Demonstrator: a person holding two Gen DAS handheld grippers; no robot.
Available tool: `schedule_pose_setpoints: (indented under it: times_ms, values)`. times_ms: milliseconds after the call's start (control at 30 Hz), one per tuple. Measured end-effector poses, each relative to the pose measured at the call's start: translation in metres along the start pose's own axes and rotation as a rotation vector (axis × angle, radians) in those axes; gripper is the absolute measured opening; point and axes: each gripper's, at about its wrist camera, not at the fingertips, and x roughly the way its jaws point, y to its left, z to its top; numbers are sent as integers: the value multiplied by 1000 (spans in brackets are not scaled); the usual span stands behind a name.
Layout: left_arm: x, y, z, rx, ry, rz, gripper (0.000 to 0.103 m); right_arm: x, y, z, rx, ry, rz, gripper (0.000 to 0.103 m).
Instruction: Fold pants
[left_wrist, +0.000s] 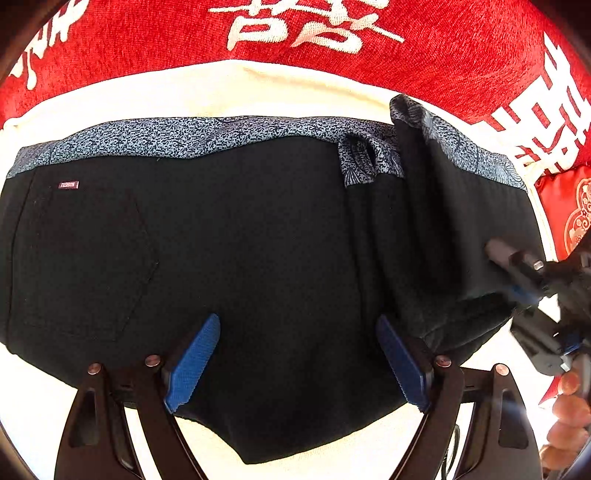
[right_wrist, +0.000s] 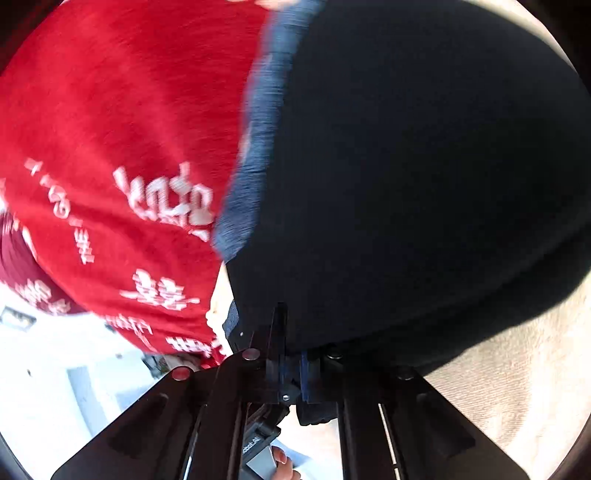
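One pair of black pants (left_wrist: 240, 251) with a speckled blue-grey waistband (left_wrist: 207, 134) lies on a cream cloth (left_wrist: 229, 88), ahead of a red blanket printed with white characters (left_wrist: 424, 48). The right hand-held gripper (left_wrist: 517, 280), jaws clamped on the pants' right edge, holds that side lifted off the cloth and turned over toward the middle. The left hand-held gripper (left_wrist: 299, 362) hovers over the lower middle of the pants, jaws wide apart and holding nothing. The thin pinch could likely slip, dropping the flap short or skewed; dragging may bunch the layer beneath. Count: one pair of pants, two grippers, one back pocket (left_wrist: 81, 266) with one small label (left_wrist: 69, 184) above it.
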Motion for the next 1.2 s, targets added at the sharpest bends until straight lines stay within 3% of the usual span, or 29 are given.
schedule_pose_setpoints:
  times_ms: [100,167,300,500,567,633,733,800,900,1000,1133,1200]
  values:
    - [10,-24,10,24,-13,30,88,-11,36,-10,-193,31,-57,6]
    - [-1,-18,4,25,-32,39,88,-11,45,-21,-268,77,-124,6]
    - [-16,0,-3,-5,-46,85,88,15,29,-37,-248,143,-197,6]
    - [-28,8,1,-16,-74,147,88,38,13,-40,-236,119,-217,7]
    - [-30,4,5,-14,-75,151,88,33,24,-42,-277,153,-243,16]
    - [-32,-8,13,-4,-85,151,88,26,35,-44,-320,222,-274,35]
    - [-38,-24,27,21,-114,141,88,-6,58,-43,-438,203,-312,39]
    - [-43,-39,38,40,-132,125,88,-38,72,-29,-510,113,-328,38]
    - [-38,-71,60,64,-144,82,88,-62,80,8,-528,19,-387,16]
    - [-31,-100,77,105,-146,51,88,-70,79,54,-492,-41,-428,13]
    - [-4,-137,98,149,-140,54,88,-54,84,94,-539,-41,-476,13]
    - [13,-142,102,159,-129,98,88,-38,79,105,-567,5,-497,13]
